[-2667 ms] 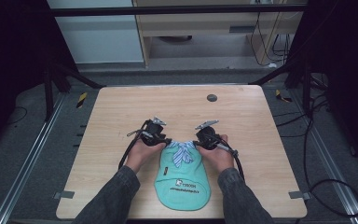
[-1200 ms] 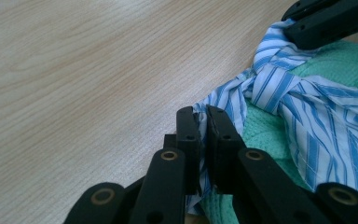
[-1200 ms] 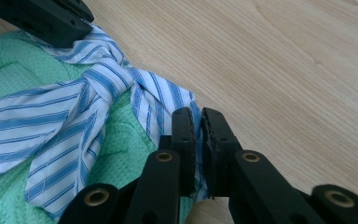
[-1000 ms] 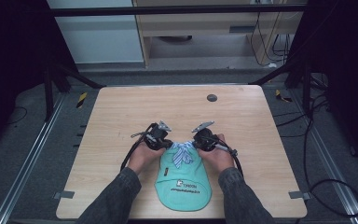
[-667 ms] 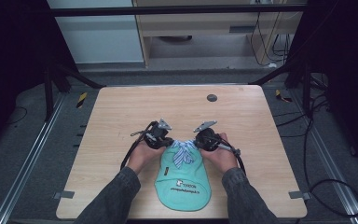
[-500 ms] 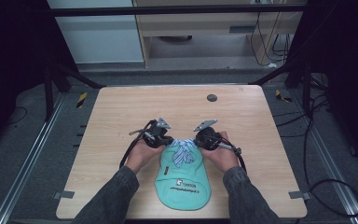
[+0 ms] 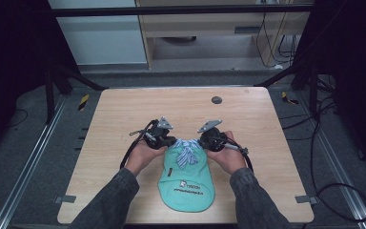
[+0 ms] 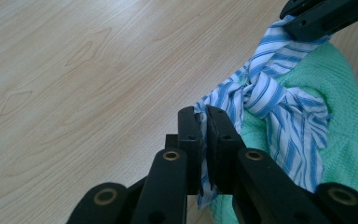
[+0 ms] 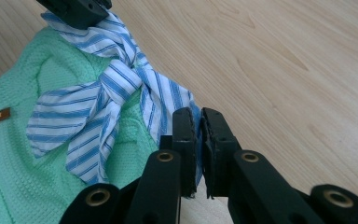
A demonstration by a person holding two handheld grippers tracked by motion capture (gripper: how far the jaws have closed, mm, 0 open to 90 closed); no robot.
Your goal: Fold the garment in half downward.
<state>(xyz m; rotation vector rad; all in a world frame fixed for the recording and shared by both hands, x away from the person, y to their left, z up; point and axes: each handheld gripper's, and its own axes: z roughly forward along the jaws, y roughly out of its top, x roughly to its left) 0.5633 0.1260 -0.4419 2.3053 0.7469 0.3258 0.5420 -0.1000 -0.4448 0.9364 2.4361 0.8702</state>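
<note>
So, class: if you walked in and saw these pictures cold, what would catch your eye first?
The mint-green garment lying at the near edge of the wooden table, with a blue-and-white striped collar tie at its top. The left tongs and right tongs are each shut on one side of that striped collar.

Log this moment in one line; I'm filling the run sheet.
left gripper: shut on striped collar | right gripper: shut on striped collar | green garment: on table
</note>
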